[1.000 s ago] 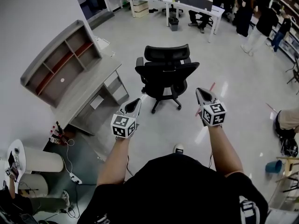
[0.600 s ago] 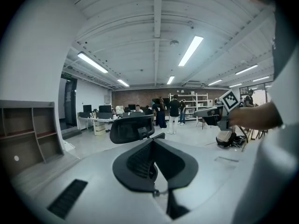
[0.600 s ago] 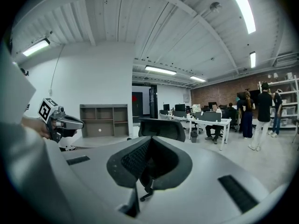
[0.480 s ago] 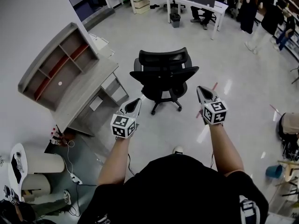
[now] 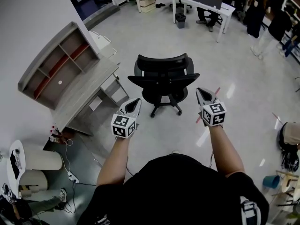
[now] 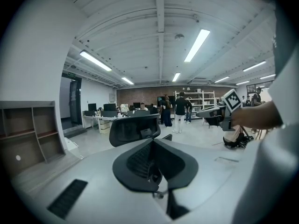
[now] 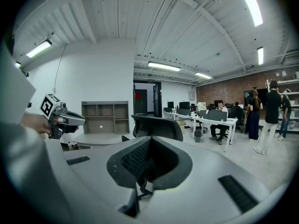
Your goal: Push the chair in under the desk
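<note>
The desk [image 5: 79, 95] stands at your ten o'clock, against the wall. The chair [image 5: 164, 78] sits on open floor at twelve, clear of the desk. Your left gripper [image 5: 135, 103] and right gripper [image 5: 203, 93] hang just short of it, jaws together, empty.

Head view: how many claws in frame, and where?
2. Left claw at lower left of the black mesh office chair, right claw at its lower right; both shut, empty, none hidden.
</note>
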### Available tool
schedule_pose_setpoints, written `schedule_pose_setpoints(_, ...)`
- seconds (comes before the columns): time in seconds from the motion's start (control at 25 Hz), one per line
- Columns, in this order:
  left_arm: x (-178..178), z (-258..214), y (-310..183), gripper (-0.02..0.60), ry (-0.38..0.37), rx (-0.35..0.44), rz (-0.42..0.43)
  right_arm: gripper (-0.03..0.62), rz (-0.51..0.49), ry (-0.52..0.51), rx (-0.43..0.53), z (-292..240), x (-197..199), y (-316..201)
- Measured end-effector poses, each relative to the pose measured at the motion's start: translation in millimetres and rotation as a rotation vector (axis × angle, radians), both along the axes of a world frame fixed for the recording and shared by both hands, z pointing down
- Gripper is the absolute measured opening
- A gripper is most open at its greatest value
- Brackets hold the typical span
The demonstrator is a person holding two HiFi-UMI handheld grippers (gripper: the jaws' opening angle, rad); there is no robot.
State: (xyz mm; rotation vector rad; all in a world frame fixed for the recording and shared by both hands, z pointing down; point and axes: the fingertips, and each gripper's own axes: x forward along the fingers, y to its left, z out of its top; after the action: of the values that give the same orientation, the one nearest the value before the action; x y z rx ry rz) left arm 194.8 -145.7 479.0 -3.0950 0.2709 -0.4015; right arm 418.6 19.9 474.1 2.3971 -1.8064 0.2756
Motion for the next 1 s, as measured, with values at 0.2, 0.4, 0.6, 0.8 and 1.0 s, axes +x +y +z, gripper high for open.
schedule_pose_setpoints(0.2, 19.0, -0.6, -6.1, 0.012, 0.001, 0.003, -0.019, -0.003, -0.022, 0.003, 0.006, -0.3, 20.9, -7.9)
schedule_pose_setpoints(0.4, 34.6, 3.9, -13.2, 0.012, 0.001, -0.005, -0.036, -0.004, -0.051, -0.001, 0.001, 3.7, 34.9, -19.4)
schedule_pose_setpoints(0.6, 41.8, 6.9, -19.4, 0.012, -0.008, -0.008, -0.037, -0.005, -0.063, -0.006, -0.010, 5.6, 41.4, -30.5)
schedule_pose_setpoints(0.8, 44.7, 8.0, -30.8, 0.012, -0.009, -0.014, -0.037, -0.004, -0.060, 0.000, -0.006, 1.3, 44.6, -41.9)
schedule_pose_setpoints(1.0, 47.8, 11.2, -43.6, 0.012, -0.012, -0.017, -0.012, -0.005, -0.032, -0.002, -0.009, 0.5, 48.0, -49.1)
